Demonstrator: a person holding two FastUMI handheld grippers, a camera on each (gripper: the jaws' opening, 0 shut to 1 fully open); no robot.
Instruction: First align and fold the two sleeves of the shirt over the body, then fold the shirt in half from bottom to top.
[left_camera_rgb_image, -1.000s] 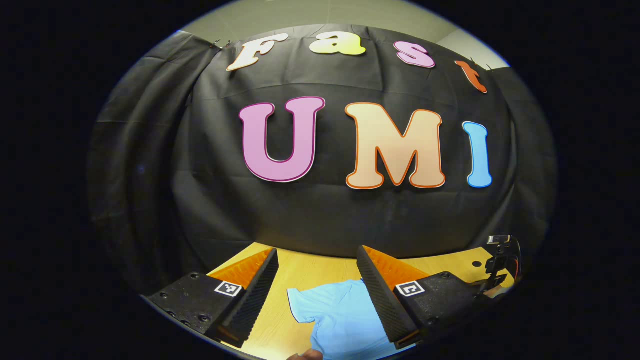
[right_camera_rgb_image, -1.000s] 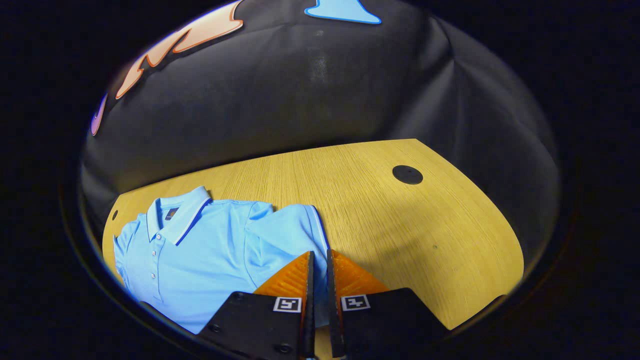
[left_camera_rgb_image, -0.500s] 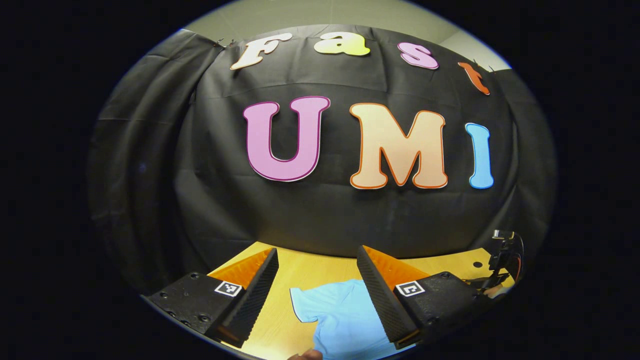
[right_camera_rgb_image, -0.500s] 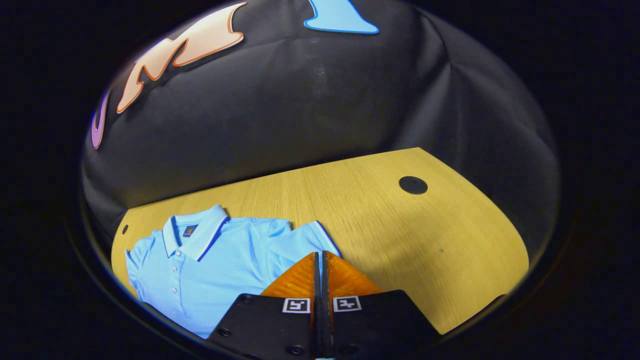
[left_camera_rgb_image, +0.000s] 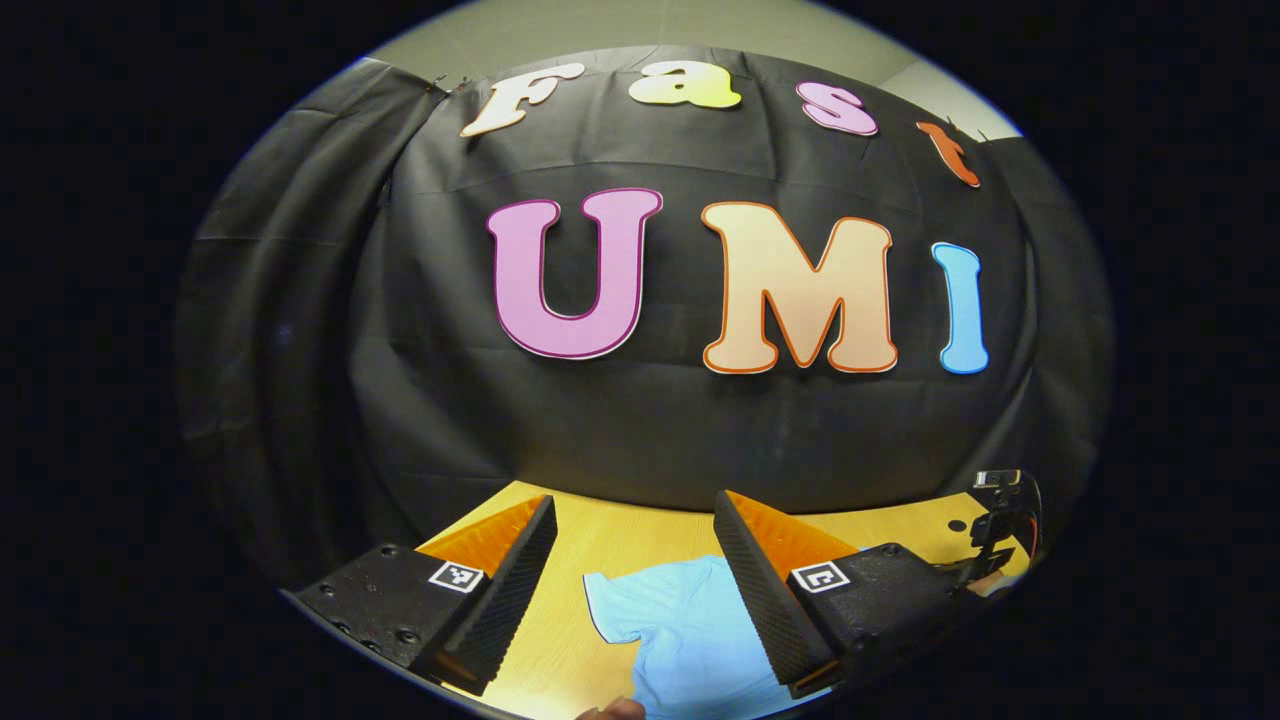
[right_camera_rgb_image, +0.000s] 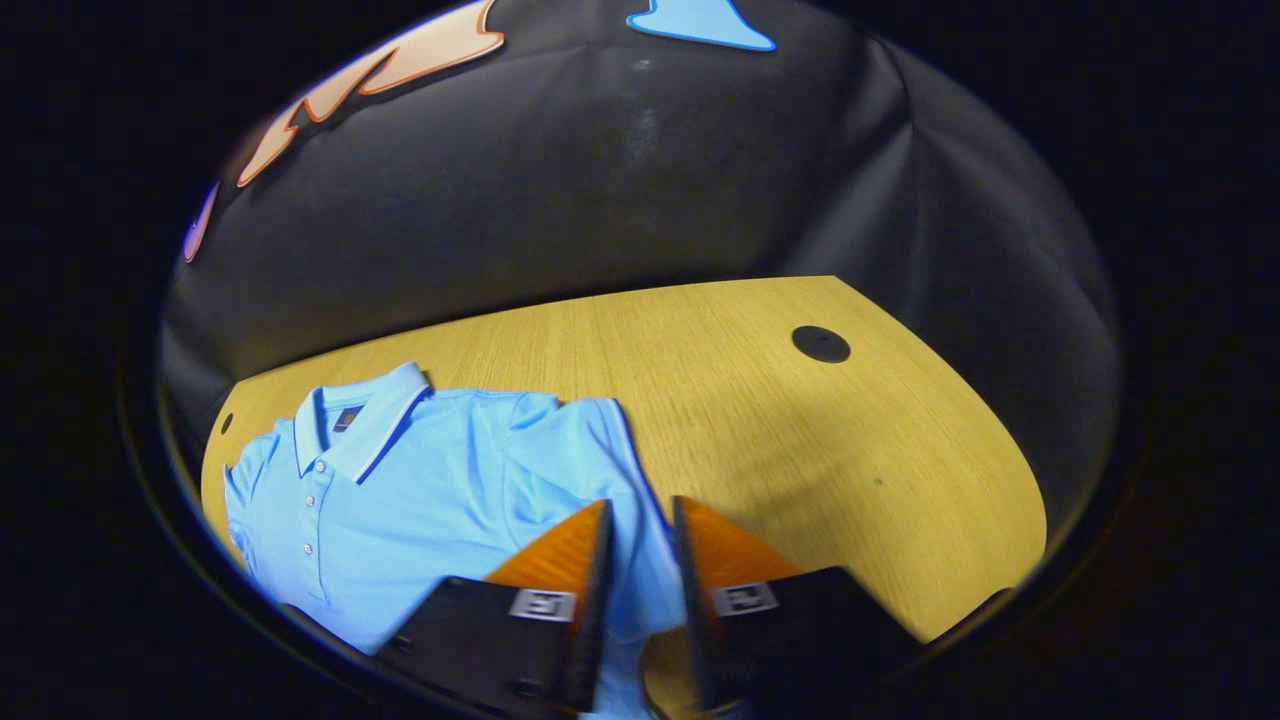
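Spanning the lower part of both views, the yellow wood-grain table (right_camera_rgb_image: 760, 400) backs onto the black cloth booth wall (right_camera_rgb_image: 600, 190). On its left part in the right gripper view lies the light blue polo shirt (right_camera_rgb_image: 430, 500), flat and face up, with its white-edged collar (right_camera_rgb_image: 375, 425) toward the wall and a row of small buttons (right_camera_rgb_image: 309, 499) running down the chest. Its sleeve (right_camera_rgb_image: 590, 450) on the near side reaches down between the fingers of the right gripper (right_camera_rgb_image: 640, 545), which stand a little apart with the cloth in the gap; whether either finger touches the cloth I cannot tell. A round black cap (right_camera_rgb_image: 821, 344) sits in the tabletop well to the right of the shirt.

From the left gripper view, the left gripper (left_camera_rgb_image: 635, 560) is spread wide above the table, holding nothing, and the shirt's other sleeve (left_camera_rgb_image: 640, 605) lies flat between its fingers, lower down.
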